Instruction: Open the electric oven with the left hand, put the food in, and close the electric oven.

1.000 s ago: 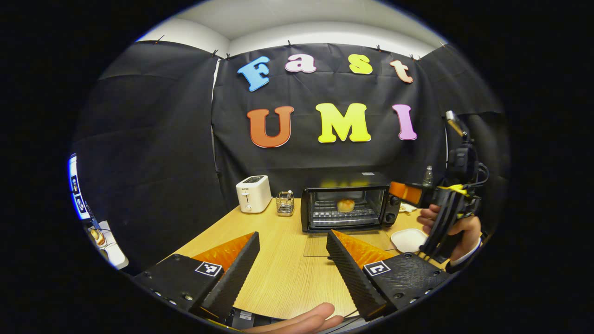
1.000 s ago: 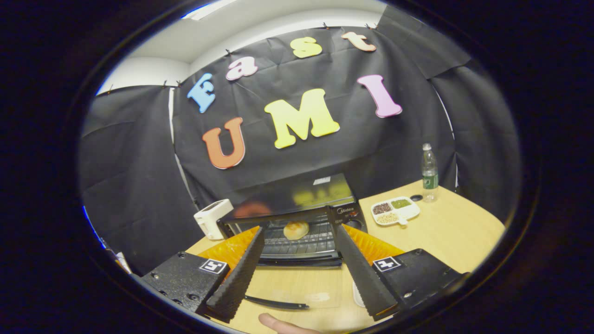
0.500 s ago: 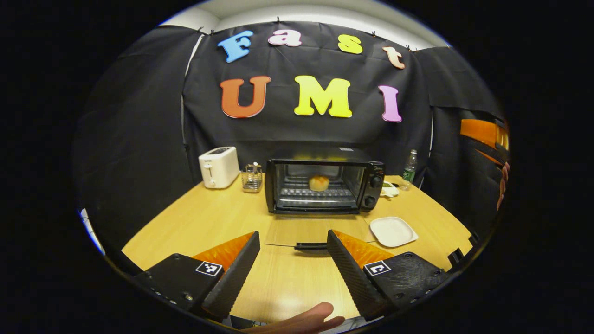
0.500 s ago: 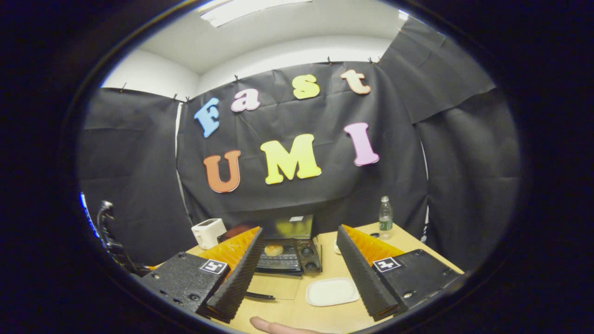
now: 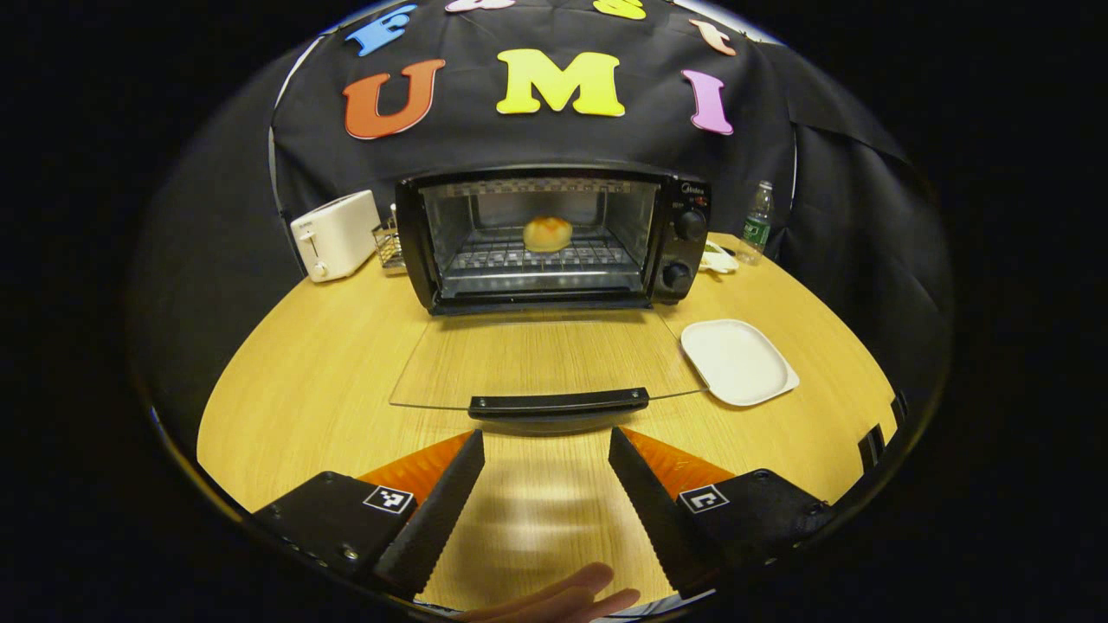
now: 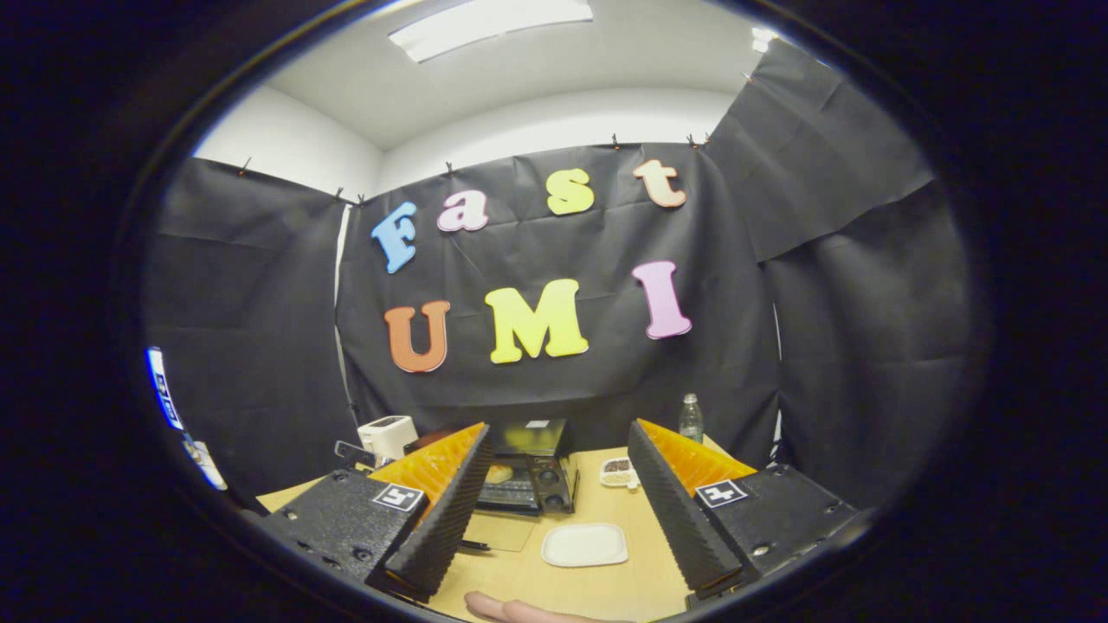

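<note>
In the left gripper view, the spread, empty left gripper [image 5: 544, 480] faces the black oven's [image 5: 554, 238] lowered glass door [image 5: 541, 359], round bun [image 5: 547, 233] on the rack. The right gripper [image 6: 558, 493], likewise spread and empty, looks from farther off.

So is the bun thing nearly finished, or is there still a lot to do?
Nearly. The oven is open, its glass door lying flat, and the bun sits on the rack inside; the white plate is bare. The left gripper, jaws open, hovers just short of the door handle. Left: lifting the door shut.
</note>
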